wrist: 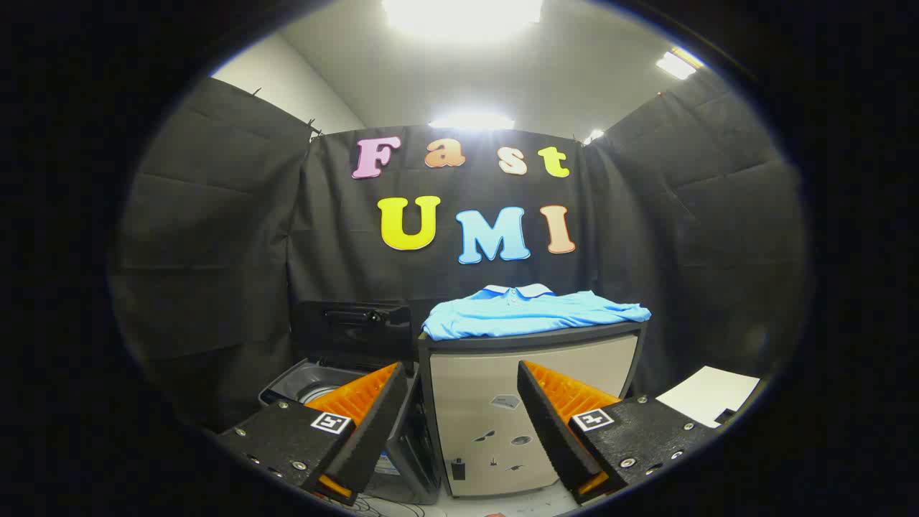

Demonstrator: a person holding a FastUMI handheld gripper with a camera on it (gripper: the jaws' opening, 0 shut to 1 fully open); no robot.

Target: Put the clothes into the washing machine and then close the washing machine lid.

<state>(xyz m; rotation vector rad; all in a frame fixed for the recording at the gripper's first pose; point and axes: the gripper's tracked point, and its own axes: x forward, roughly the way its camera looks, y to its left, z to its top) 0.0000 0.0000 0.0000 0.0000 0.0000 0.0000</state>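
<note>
Gripper (pixel 459 380): the two fingers stand wide apart with nothing held between them, raised clear of everything in the booth. No finger touches any object.

Just ahead of the fingers, and seen through the gap between them, stands a pale cabinet (pixel 495 402) with a dark frame and top edge. Several small dark marks or stickers sit on its front face; what they are cannot be told.

On top of the cabinet lies the clothing — a light blue polo shirt (pixel 531 312), spread flat, collar toward the back wall, one edge hanging slightly over the cabinet's front rim. It is beyond the fingertips and well apart from them.

Beside the cabinet on the left, lower down and partly hidden behind the left finger, sits the washing machine (pixel 305 384). Its lid (pixel 352 327) is dark and stands raised at the rear, leaving the grey tub opening exposed. The shirt is not in the machine.

To the right of the cabinet, past the right finger, a white sheet (pixel 707 395) lies flat on a low surface.

Farthest back, black cloth walls (pixel 215 237) close the booth — ceiling lights (pixel 463 11) glare above.
</note>
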